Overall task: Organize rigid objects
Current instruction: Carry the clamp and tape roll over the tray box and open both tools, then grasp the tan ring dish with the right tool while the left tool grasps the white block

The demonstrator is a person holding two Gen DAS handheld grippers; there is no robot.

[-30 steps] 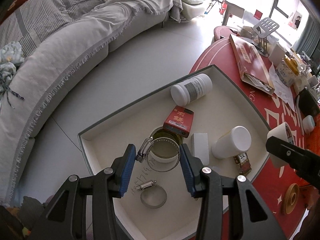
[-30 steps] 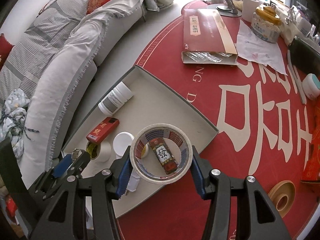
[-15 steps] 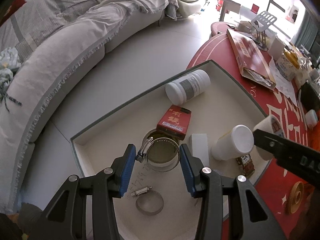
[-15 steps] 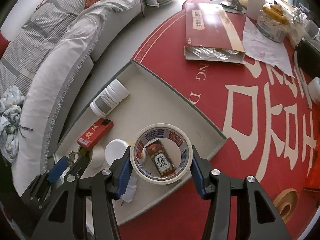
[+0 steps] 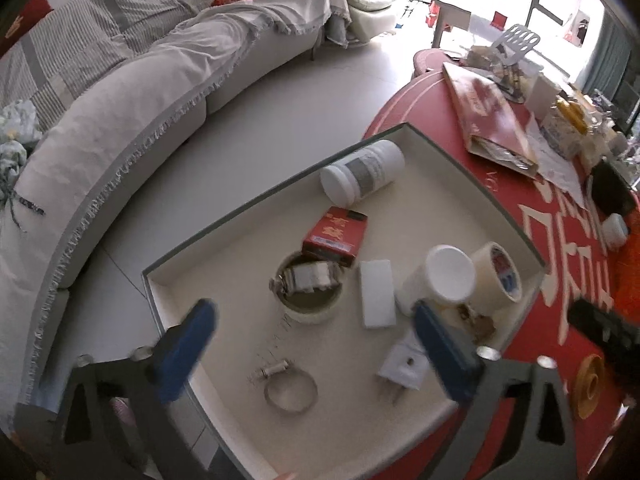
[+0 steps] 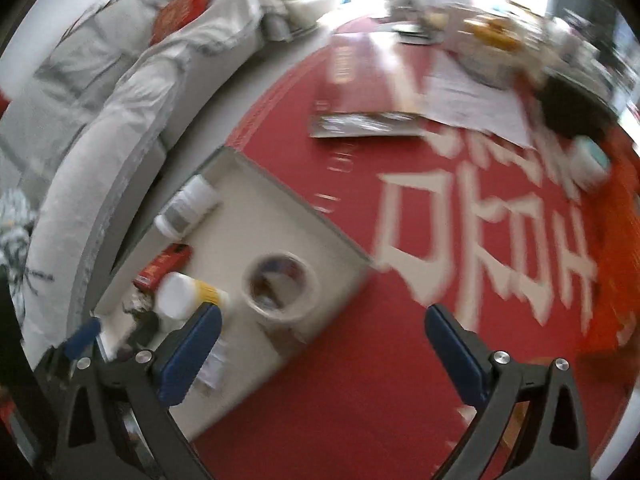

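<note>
Both jaws just sprang wide! The left hand-held gripper (image 5: pixel 316 336) hangs empty over the tray (image 5: pixel 452 168); the right hand-held gripper (image 6: pixel 320 344) is empty too, tape roll (image 6: pixel 282 286) at eleven o'clock, inside the tray.

each claw is the same build: two black plastic arms with triangular cut-outs, tipped by blue rectangular pads. the left claw (image 5: pixel 316 346) shows silver round screw heads on each arm near the pads. the right claw (image 6: pixel 320 344) has matching silver screws in pairs on both arms, its blue pads slightly blurred.
</note>
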